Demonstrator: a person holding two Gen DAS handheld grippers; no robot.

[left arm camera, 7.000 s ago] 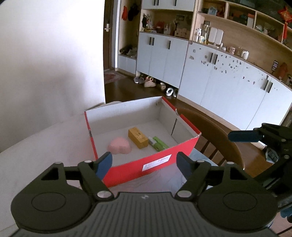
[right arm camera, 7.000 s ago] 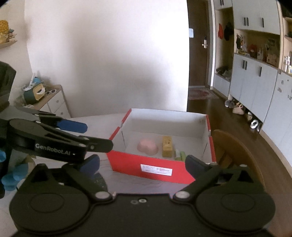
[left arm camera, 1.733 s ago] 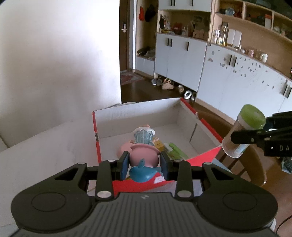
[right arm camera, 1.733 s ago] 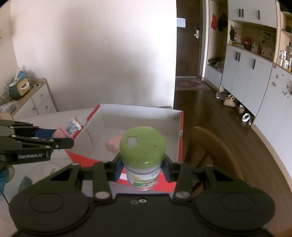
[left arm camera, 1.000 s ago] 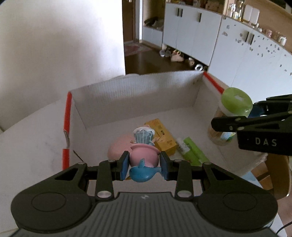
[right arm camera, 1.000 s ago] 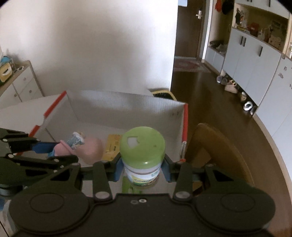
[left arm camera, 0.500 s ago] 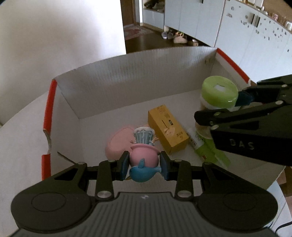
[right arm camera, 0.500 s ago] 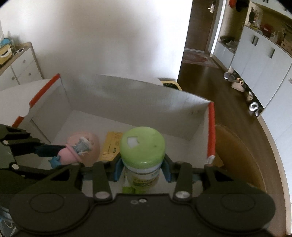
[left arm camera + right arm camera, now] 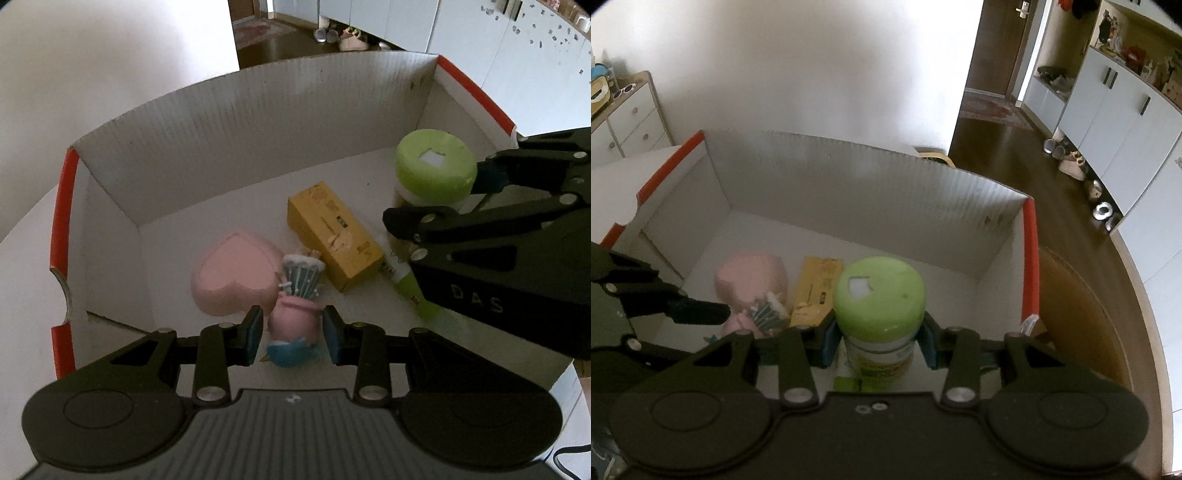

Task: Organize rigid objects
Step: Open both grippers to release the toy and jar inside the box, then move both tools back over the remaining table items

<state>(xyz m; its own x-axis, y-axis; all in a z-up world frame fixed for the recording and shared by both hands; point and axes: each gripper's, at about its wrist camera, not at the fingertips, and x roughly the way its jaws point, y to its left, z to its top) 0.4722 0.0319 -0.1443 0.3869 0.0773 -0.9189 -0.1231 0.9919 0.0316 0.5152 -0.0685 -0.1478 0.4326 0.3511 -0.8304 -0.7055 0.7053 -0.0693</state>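
My left gripper (image 9: 291,334) clamps a glossy pink-and-blue figurine (image 9: 293,321) and my right gripper (image 9: 879,341) a green-lidded jar (image 9: 880,299), both low inside the corrugated red-edged box (image 9: 258,122); bare floor opens toward its far wall.

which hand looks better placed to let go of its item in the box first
Probably left: its fingers hold the pink toy low over bare box floor. The right's green-lidded jar hangs above the green tube.
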